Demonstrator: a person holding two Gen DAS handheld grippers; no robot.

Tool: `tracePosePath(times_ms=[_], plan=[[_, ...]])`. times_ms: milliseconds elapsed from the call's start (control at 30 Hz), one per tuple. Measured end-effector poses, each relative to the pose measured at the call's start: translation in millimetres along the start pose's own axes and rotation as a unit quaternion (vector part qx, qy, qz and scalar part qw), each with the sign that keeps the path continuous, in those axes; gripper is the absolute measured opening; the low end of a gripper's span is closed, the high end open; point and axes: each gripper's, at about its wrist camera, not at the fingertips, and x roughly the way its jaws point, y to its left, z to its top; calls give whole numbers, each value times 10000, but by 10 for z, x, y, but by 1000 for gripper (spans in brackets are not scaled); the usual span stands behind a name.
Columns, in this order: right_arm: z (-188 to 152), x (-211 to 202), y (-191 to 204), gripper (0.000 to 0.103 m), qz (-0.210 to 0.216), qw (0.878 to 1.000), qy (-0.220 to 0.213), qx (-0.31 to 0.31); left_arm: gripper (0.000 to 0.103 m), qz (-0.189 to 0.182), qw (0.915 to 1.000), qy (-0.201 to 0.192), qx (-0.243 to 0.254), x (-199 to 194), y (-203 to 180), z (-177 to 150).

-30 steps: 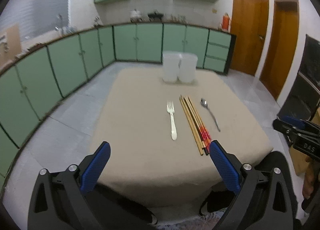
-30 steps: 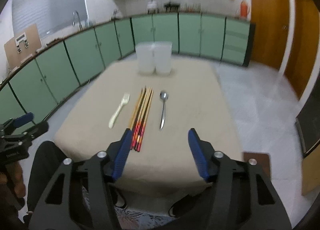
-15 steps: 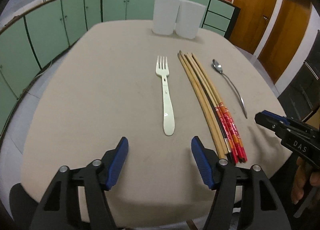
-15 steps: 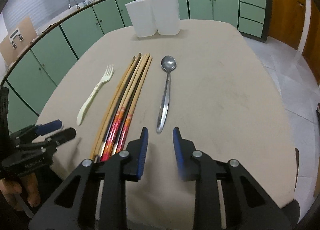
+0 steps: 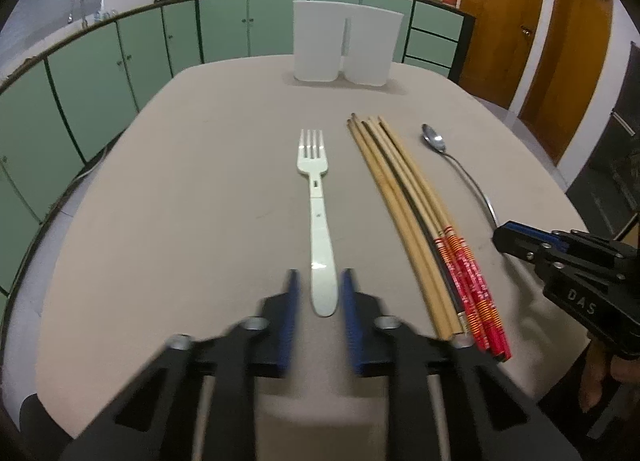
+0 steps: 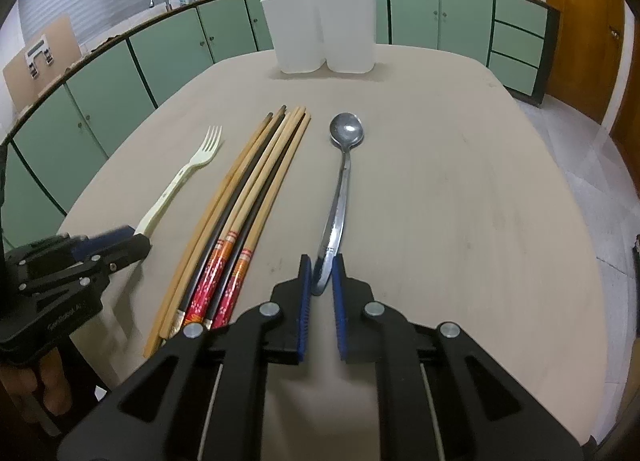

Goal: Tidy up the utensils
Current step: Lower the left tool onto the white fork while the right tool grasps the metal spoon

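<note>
A cream plastic fork (image 5: 316, 197) lies on the beige table (image 5: 200, 201); it also shows in the right wrist view (image 6: 180, 185). My left gripper (image 5: 319, 281) has its blue pads either side of the fork's handle end, with small gaps showing. A bundle of several chopsticks (image 5: 416, 213) lies to the fork's right, also in the right wrist view (image 6: 244, 201). A metal spoon (image 6: 340, 189) lies further right. My right gripper (image 6: 319, 267) has its pads narrowly either side of the spoon's handle end, not clamped.
A white two-compartment utensil holder (image 5: 346, 47) stands at the table's far end, also in the right wrist view (image 6: 320, 35). Green cabinets (image 5: 100, 73) run around the room and wooden doors (image 5: 500, 17) stand at the right. The table's near edge is just under both grippers.
Both grippers moved forward and down over the table and narrowed their jaws: the left around the fork's handle end, the right around the spoon's handle end.
</note>
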Motion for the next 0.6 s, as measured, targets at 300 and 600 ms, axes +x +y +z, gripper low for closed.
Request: tracePosePath(times_ms=[300,600], plan=[[183,-278,-1,8,76,9993,-341,99,13,-250,9991,-299,-183,-288,49,191],[462,-563,41,7,81,9974,-710,-38,13,-300,9964,-786,-78,-639,70,518]])
